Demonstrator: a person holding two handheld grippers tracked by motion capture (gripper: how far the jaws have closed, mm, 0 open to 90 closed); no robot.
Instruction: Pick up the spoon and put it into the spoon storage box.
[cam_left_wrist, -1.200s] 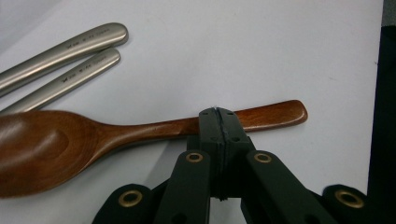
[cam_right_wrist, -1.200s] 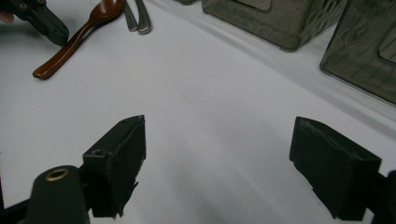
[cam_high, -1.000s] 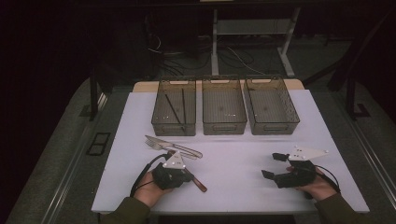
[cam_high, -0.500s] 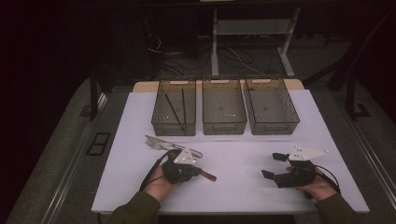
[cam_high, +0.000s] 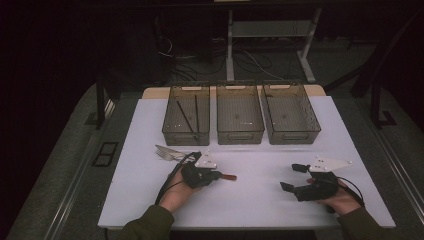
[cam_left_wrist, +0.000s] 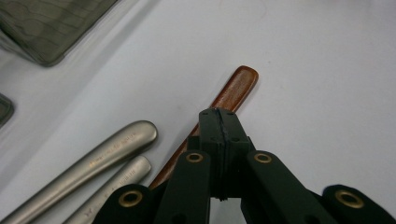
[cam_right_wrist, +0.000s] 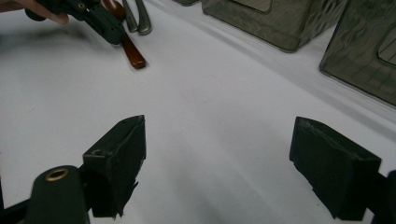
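My left claw (cam_left_wrist: 219, 126) was clamped on the wooden handle (cam_left_wrist: 236, 88); right claw (cam_right_wrist: 233, 168) gaped idle. Next, probably binning it.

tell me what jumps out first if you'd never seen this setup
Three mesh bins stand in a row at the table's far edge, the left one holding dark sticks. Nearer the person, the left tool is shut on a wooden handle beside metal cutlery, while the right tool rests wide open.
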